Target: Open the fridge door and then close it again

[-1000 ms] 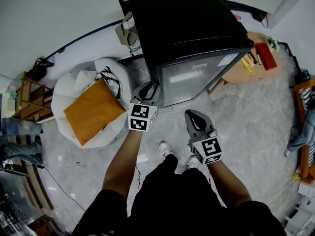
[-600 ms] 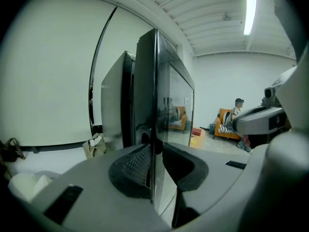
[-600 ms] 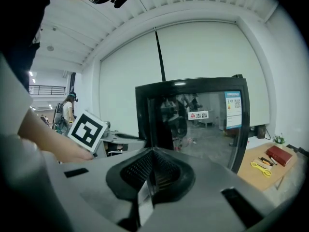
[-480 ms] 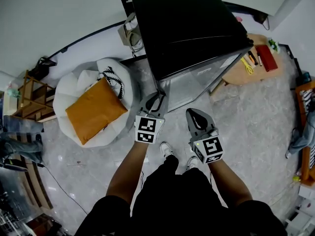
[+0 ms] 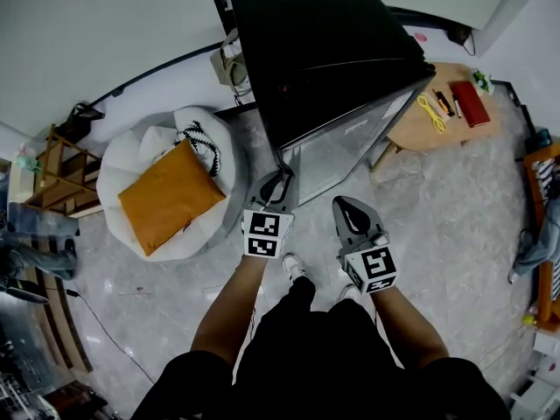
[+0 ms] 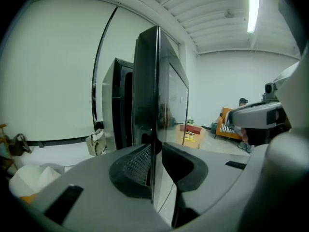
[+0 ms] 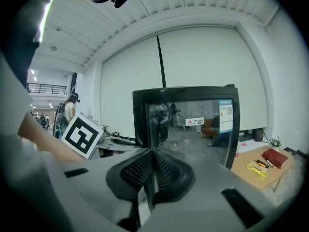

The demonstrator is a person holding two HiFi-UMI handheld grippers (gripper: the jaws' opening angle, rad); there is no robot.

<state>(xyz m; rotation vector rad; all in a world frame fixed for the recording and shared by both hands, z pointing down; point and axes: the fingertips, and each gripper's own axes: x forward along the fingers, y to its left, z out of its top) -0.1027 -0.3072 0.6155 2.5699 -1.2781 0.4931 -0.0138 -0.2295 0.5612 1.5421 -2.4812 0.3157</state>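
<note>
Head view, with both gripper views. A black fridge (image 5: 324, 51) stands on a pale stone floor (image 5: 437, 217) against a white wall. Its glass door (image 5: 337, 147) faces the person and is slightly ajar. The left hand-held gripper (image 6: 154, 163) is clamped on the free edge of the door, one ribbed pad on each face of the panel. The fridge body shows beyond the gap, to the left of the door. The right hand-held gripper (image 7: 152, 170) is held in front of the glass, apart from it, with its jaws together on nothing. To the left of the fridge lies a white beanbag (image 5: 131, 160) bearing an orange cushion (image 5: 171, 195). To the right, a low wooden worktop (image 5: 416, 129) carries a red book (image 5: 471, 101) and yellow scissors (image 5: 429, 110).
</note>
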